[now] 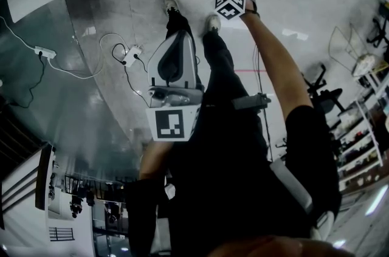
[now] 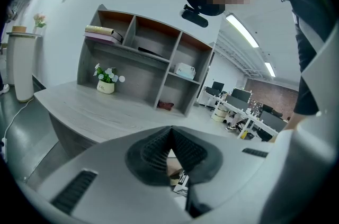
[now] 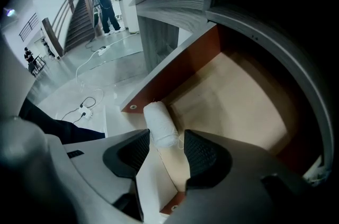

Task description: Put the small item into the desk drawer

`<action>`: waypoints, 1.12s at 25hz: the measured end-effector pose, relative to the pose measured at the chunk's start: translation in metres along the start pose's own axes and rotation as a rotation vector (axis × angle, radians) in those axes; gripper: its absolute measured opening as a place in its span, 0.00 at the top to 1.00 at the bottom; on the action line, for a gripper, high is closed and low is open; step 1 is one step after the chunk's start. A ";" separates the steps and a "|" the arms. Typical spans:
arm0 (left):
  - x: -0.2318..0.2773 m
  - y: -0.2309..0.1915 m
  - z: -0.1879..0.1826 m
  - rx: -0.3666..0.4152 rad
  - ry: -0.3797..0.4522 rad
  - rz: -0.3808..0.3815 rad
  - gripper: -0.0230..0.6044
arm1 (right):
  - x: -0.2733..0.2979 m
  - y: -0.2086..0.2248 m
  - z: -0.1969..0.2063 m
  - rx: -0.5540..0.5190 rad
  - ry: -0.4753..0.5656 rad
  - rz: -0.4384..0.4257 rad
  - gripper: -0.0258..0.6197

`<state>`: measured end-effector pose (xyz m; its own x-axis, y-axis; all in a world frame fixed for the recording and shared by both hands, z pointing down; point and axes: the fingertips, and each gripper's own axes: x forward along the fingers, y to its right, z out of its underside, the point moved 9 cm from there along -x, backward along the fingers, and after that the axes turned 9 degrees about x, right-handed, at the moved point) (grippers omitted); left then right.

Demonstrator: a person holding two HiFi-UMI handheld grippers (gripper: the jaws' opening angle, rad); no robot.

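Only the right gripper view shows the right gripper (image 3: 165,139) spread wide, with the white thread roll (image 3: 159,121) between its jaws inside the drawer (image 3: 238,96); the head view catches merely its marker cube (image 1: 230,3). The left gripper (image 2: 170,139) is closed.

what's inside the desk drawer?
A white roll of string lies in the drawer by its wall, between the jaws of the open right tool. Otherwise bare floor shows; the tool body covers the near corner.
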<state>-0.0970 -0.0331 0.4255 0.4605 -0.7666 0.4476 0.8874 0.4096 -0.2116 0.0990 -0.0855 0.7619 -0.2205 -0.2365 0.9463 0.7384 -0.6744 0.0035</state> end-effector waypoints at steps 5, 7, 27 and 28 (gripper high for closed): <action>-0.001 -0.002 0.002 -0.003 -0.002 -0.001 0.96 | 0.000 -0.003 0.000 -0.009 -0.003 -0.003 0.65; -0.001 -0.002 0.001 -0.003 0.002 -0.002 0.96 | -0.001 -0.004 0.000 -0.012 -0.003 -0.005 0.65; -0.011 -0.003 -0.006 0.013 0.040 -0.007 0.96 | -0.025 -0.002 -0.002 0.132 0.045 0.049 0.95; -0.012 -0.001 -0.007 0.014 0.042 -0.006 0.96 | -0.028 -0.002 -0.001 0.152 0.046 0.052 0.96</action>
<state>-0.1038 -0.0276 0.4144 0.4561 -0.7890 0.4116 0.8898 0.4117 -0.1968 0.1029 -0.0781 0.7352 -0.2059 -0.3024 0.9307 0.8368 -0.5475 0.0073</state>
